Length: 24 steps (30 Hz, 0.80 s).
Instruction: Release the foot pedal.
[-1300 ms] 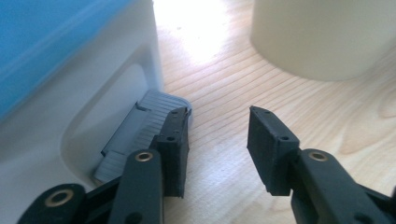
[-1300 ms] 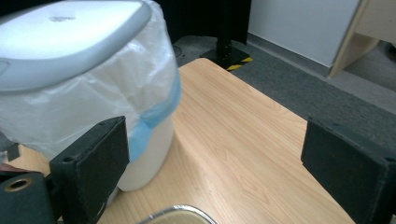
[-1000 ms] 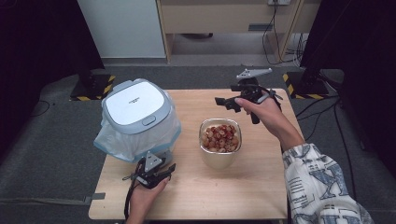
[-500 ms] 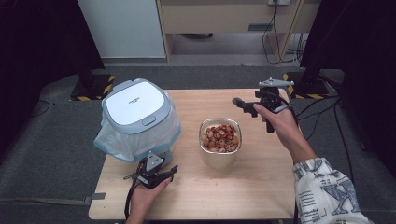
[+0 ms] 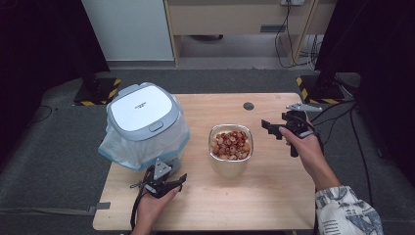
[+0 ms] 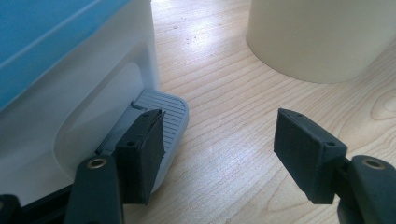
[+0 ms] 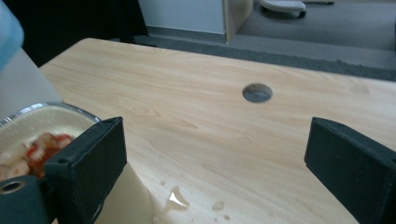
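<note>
Left gripper (image 5: 164, 182): jaws just opened wide, nothing between them. Right gripper (image 5: 274, 129): jaws apart (hand behind, gripping handle), empty.

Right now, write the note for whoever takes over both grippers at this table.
Left gripper: jaws have just been opening, now wide, nothing between them; one pad sits on the grey pedal at the foot of the bin.
Right gripper: open, empty, held beside the bowl of food scraps.
Bin lid is shut, bag hanging round it. Bowl stands full on the table.
Done: nothing emptied yet.
Left, likely: press the pedal, lift the bowl, tip it into the bin.
</note>
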### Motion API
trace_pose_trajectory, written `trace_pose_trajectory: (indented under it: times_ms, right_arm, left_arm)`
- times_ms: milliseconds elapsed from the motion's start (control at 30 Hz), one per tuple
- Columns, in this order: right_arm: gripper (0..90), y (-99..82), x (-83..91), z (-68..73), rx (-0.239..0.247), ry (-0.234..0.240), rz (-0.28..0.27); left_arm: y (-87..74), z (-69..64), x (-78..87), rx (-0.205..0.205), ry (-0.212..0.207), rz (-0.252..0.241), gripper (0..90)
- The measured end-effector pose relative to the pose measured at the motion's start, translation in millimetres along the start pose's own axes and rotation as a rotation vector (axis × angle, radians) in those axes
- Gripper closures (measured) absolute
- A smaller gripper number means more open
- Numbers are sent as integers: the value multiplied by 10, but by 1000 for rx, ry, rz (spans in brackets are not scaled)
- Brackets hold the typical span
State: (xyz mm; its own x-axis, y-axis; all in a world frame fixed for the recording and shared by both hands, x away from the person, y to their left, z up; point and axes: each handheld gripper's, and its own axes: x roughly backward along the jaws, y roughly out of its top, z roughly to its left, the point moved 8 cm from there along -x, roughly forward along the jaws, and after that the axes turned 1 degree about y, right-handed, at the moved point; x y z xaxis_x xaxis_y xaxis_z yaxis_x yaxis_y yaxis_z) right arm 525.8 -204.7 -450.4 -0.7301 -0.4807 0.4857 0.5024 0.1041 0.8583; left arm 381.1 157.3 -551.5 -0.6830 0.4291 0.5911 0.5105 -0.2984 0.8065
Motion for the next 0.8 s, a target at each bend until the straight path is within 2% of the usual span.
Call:
trace_pose_trajectory:
  times_ms: [200, 333, 600, 800]
  right_arm:
    - [51, -226, 40, -87, -18, -48, 17]
    - [51, -376, 48, -145, -40, -100, 20]
    - [50, -693, 2, -239, -88, -143, 52]
    - [52, -897, -64, -294, -94, -167, 96]
  left_arm:
    - [-1, -4, -3, -3, 0, 0, 320]
    - [-4, -2, -4, -3, 0, 1, 319]
    - [-6, 0, -8, -5, 0, 1, 318]
    - [-8, -1, -12, -7, 0, 3, 317]
